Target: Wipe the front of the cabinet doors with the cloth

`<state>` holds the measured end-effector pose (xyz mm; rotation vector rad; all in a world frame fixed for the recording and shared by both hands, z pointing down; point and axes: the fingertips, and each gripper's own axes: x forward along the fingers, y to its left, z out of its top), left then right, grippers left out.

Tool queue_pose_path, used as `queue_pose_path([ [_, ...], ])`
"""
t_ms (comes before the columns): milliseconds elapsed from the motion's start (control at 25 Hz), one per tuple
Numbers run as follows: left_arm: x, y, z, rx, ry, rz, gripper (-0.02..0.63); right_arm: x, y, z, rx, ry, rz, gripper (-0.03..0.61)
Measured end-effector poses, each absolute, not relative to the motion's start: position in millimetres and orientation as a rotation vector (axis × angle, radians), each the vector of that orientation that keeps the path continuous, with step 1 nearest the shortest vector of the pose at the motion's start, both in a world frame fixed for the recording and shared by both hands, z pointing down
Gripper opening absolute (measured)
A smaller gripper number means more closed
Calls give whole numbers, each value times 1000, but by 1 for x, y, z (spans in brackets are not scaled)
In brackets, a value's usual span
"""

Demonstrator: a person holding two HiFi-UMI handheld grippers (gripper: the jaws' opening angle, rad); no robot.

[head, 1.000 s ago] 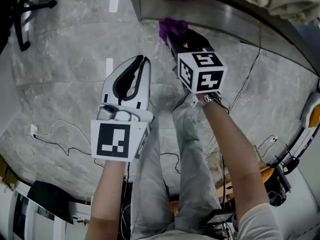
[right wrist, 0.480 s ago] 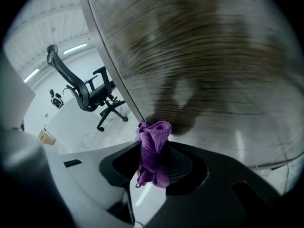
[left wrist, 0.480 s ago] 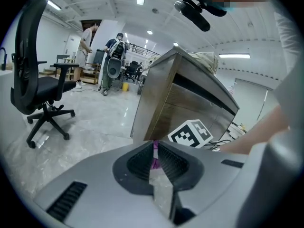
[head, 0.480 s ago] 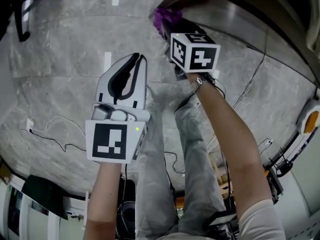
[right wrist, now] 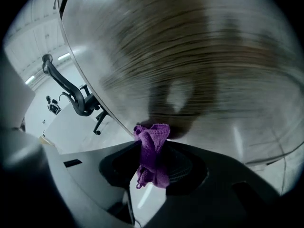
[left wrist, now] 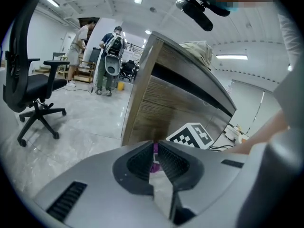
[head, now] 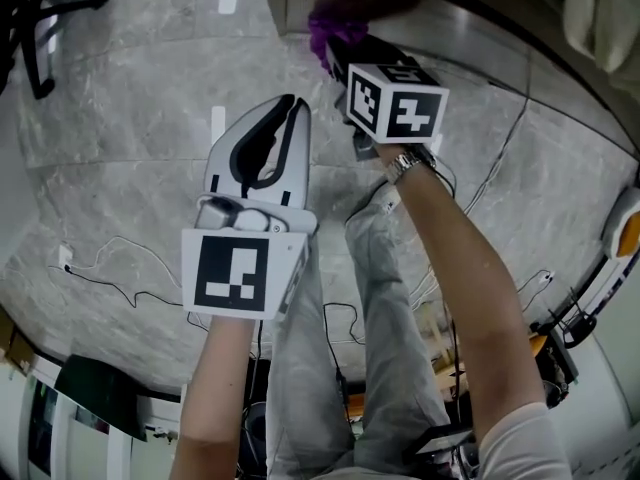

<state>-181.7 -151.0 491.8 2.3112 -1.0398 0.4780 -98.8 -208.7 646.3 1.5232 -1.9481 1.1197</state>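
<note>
**Purple cloth meets cabinet front**

The person's right gripper (right wrist: 152,148) clamps a bunched purple cloth (right wrist: 153,153) between its jaws, with the cloth's folded top standing proud of the jaw tips and a loose end hanging down behind them. The cloth sits right at the wood-grain cabinet door (right wrist: 204,65), near the door's left edge, and throws a dark shadow on the panel. The blur of the door leaves it unclear whether the fabric actually touches the wood.

In the head view the cloth (head: 335,30) shows at the foot of the cabinet (head: 420,8), ahead of the right gripper (head: 338,56) and its marker cube (head: 397,103).

The left gripper (head: 288,108) is held lower and to the left over the grey stone floor (head: 120,118), well apart from the cabinet. Its jaws are pressed together with nothing between them. In its own view the left gripper (left wrist: 155,148) faces the cabinet's corner (left wrist: 156,99).

A black office chair (left wrist: 28,94) stands on the floor to the left, and cables (head: 110,268) trail across the floor.
</note>
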Motion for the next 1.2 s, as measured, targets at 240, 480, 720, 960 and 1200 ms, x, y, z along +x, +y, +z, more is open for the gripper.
queue_pose_path([
  [240,-135,-136,490,2338,-973,493,32,-46,-191,643,1560,-1905,1119,148],
  [480,-90,-123,491,2360,-921,512,32,11,-172,644,1607,-1854,1133,148],
  [720,-54,-115,490,2378,-886,522,32,61,-155,649,1639,-1806,1148,147],
  [960,-30,-109,493,2376,-890,541,32,98,-143,653,1656,-1788,1155,148],
  [1200,-3,-101,501,2360,-919,541,32,136,-131,658,1663,-1775,1143,147],
])
